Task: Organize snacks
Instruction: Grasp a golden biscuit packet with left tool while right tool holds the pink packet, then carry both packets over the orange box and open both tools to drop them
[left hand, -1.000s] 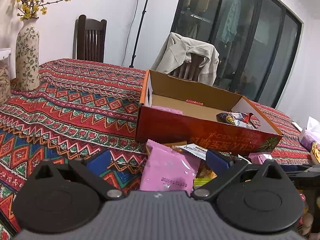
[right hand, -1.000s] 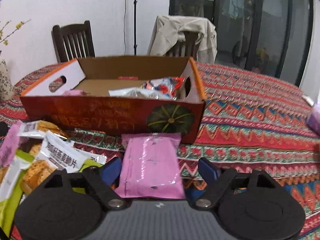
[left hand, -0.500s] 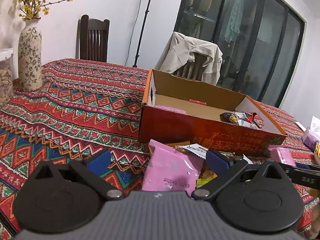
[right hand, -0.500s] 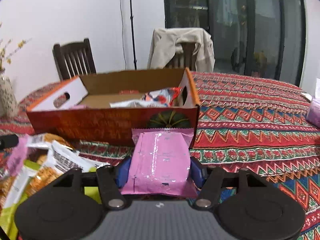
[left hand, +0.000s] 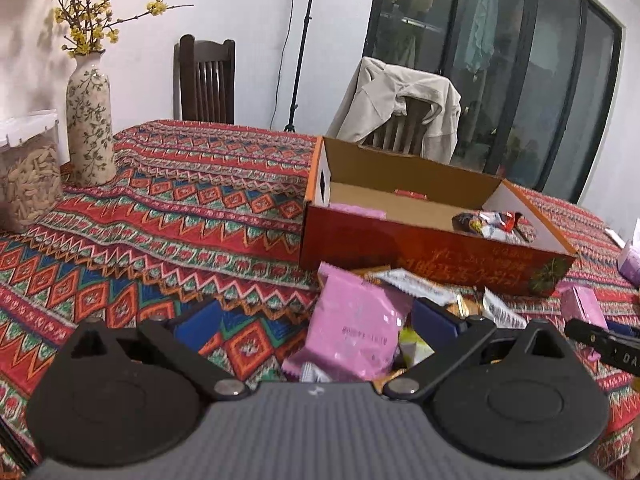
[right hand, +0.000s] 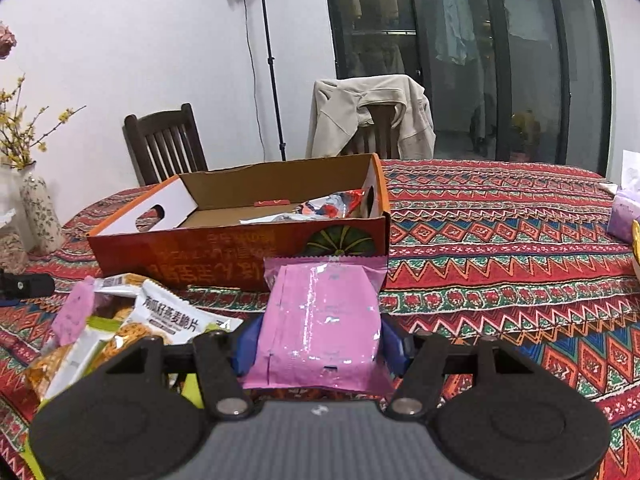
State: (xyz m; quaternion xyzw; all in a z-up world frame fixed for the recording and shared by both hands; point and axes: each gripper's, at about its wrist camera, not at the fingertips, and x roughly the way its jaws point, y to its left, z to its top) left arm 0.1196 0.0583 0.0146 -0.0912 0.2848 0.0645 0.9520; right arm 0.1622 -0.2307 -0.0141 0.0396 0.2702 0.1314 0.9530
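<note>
While the left gripper stands spread wide, a pink snack packet lies btwn its pads, untouched, atop the snack pile in front of the cardboard box. Right view: right gripper, jaws just closed in, pinches another pink packet, held up before the box on the patterned tablecloth.

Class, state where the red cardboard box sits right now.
In the right wrist view the red cardboard box sits centre-left on the patterned tablecloth, just behind the gripped pink packet.
</note>
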